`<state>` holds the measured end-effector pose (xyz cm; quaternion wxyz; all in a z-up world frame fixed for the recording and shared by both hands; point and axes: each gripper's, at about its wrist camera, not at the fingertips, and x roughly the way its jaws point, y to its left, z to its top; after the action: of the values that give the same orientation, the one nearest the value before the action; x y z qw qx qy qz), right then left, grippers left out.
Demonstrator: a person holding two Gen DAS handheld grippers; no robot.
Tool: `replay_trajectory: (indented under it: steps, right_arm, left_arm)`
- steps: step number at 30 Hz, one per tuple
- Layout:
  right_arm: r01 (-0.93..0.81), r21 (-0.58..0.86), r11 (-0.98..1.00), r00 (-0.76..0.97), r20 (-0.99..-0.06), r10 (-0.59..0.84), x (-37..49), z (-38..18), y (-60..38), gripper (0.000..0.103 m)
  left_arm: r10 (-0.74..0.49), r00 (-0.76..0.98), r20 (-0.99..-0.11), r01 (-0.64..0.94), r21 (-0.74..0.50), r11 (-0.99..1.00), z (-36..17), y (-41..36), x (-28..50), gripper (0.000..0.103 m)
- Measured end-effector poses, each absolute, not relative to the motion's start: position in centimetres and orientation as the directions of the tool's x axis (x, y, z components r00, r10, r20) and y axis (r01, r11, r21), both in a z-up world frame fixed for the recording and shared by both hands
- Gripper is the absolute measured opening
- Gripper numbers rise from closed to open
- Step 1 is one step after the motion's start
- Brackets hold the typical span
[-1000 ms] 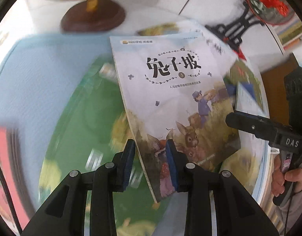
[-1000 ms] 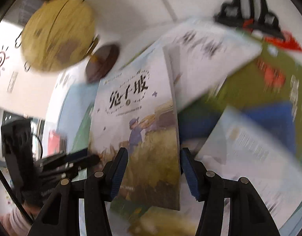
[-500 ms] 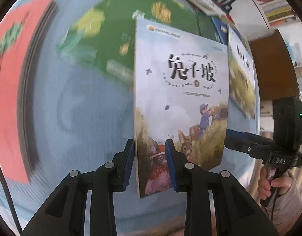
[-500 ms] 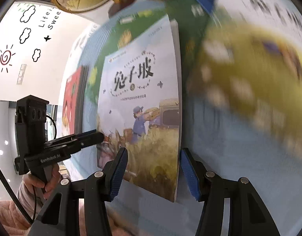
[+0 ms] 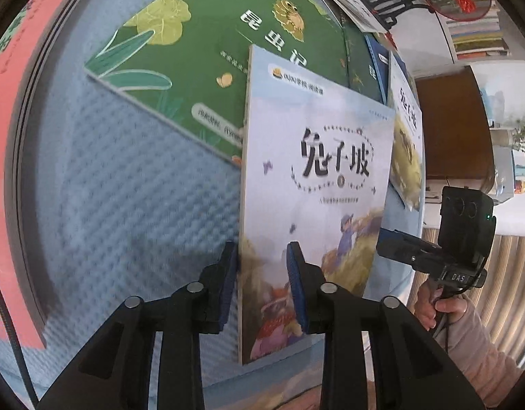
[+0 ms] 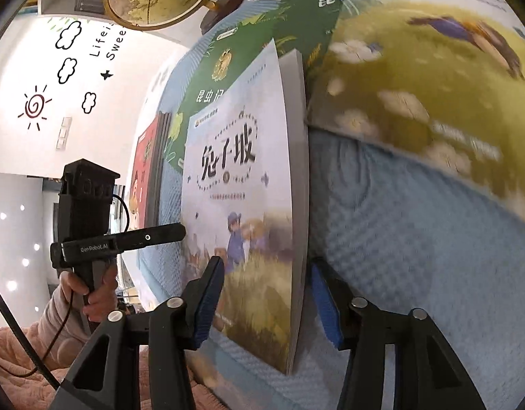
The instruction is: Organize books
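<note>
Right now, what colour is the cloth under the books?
Pale blue with a waffle texture, on the cloth; clearest in the left wrist view.

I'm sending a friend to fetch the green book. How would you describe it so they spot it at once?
Start at the blue quilted cloth covering the table. The green book lies flat on it, between the red book and the pale rabbit-cover book held upright. Only it has a dark green cover with yellow-green leaves.

Pale-blue book point(image 5: 313, 184), green book point(image 5: 207, 54), blue waffle-textured cloth point(image 5: 125, 198).

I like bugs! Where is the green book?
The green book lies flat on the blue mat, behind the held rabbit book, right of the red book in the left view.
</note>
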<state>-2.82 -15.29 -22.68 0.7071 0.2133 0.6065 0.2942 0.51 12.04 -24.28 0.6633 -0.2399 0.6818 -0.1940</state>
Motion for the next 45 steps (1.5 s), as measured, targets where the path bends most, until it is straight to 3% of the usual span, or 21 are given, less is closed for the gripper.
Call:
replay_trajectory:
  steps: [6, 8, 15, 25, 36, 45]
  right_arm:
    - [-0.161, 0.668, 0.727, 0.085, -0.724, 0.684, -1.6, -23.0, -15.1, 0.042]
    - [-0.153, 0.681, 0.716, 0.079, -0.714, 0.696, -1.3, -23.3, -15.1, 0.041]
    - [-0.121, 0.69, 0.713, 0.065, -0.711, 0.7, -1.1, -23.6, -17.8, 0.014]
    - [-0.15, 0.709, 0.689, 0.043, -0.691, 0.721, 0.0, -23.7, -18.0, 0.015]
    - [-0.106, 0.736, 0.669, 0.066, -0.666, 0.743, -0.1, -24.2, -19.0, 0.013]
    - [-0.118, 0.69, 0.714, 0.084, -0.709, 0.7, -0.6, -23.1, -18.6, 0.014]
  left_arm:
    - [-0.579, 0.002, -0.815, -0.089, -0.577, 0.812, -24.3, 11.9, 1.4, 0.025]
    - [-0.583, -0.006, -0.813, -0.122, -0.578, 0.807, -24.6, 12.4, 1.6, 0.018]
    - [-0.606, -0.022, -0.795, -0.151, -0.596, 0.788, -25.2, 12.8, 2.0, 0.017]
    - [-0.629, -0.031, -0.777, -0.179, -0.614, 0.768, -25.4, 13.5, 2.5, 0.017]
    - [-0.716, 0.035, -0.697, -0.294, -0.692, 0.659, -26.5, 15.5, 2.4, 0.017]
    - [-0.625, 0.033, -0.78, -0.206, -0.617, 0.759, -24.7, 13.4, 2.4, 0.016]
